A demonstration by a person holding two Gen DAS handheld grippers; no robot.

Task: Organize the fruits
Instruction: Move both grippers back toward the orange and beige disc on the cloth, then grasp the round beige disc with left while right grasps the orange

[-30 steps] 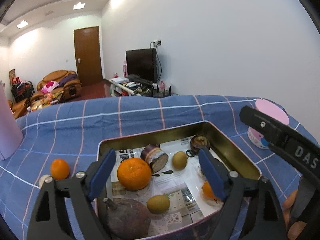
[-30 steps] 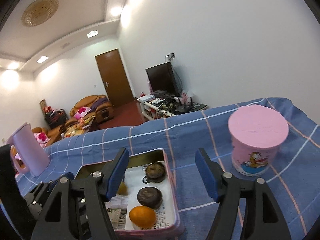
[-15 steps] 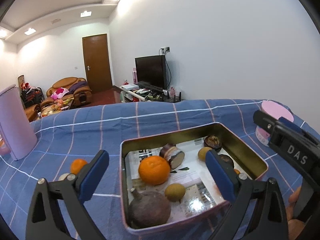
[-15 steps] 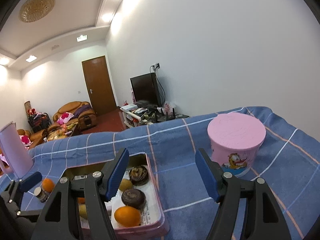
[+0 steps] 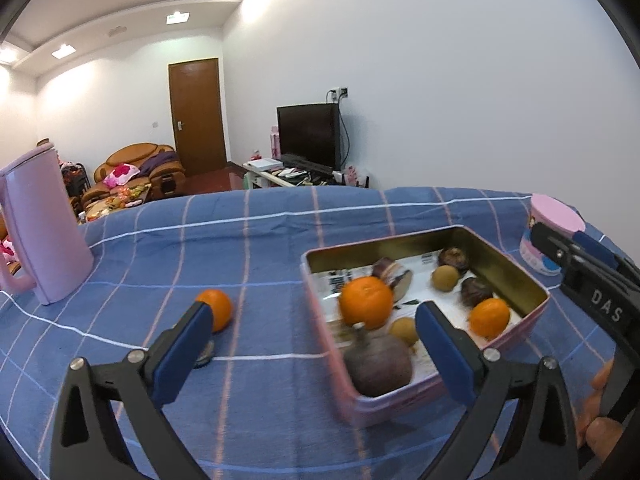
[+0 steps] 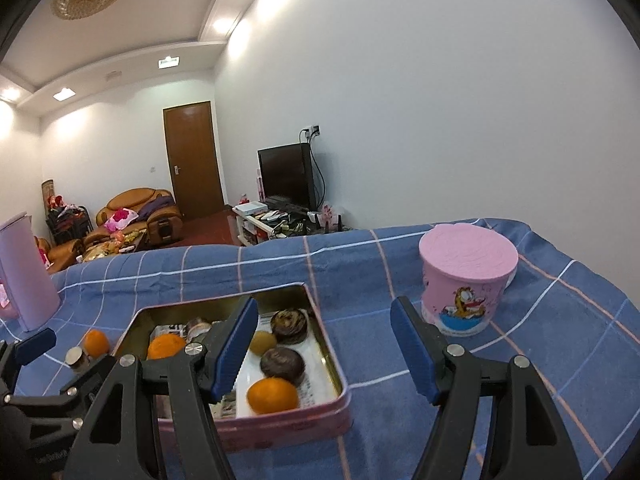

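Note:
A pink metal tin [image 5: 536,320] sits on the blue checked cloth and holds several fruits. Among them are a large orange [image 5: 366,302], a smaller orange [image 5: 490,316] and a big dark fruit [image 5: 378,364]. One loose orange [image 5: 218,308] lies on the cloth left of the tin, beside a small round jar [image 6: 76,358]. My left gripper [image 5: 312,350] hovers over the tin's near left corner; its jaws are opening and grip nothing. My right gripper [image 6: 324,344] stands open and empty over the tin's right edge [image 6: 320,320].
A pink lidded tub [image 6: 466,276] with a cartoon cat stands right of the tin. A tall pink jug [image 5: 44,224] stands at the far left. The cloth's far edge drops off toward a room with a sofa and a TV.
My left gripper has drawn back and leftward from over the tin, and its jaws have spread wider. The right gripper has shifted too; the tin and tub look nearer.

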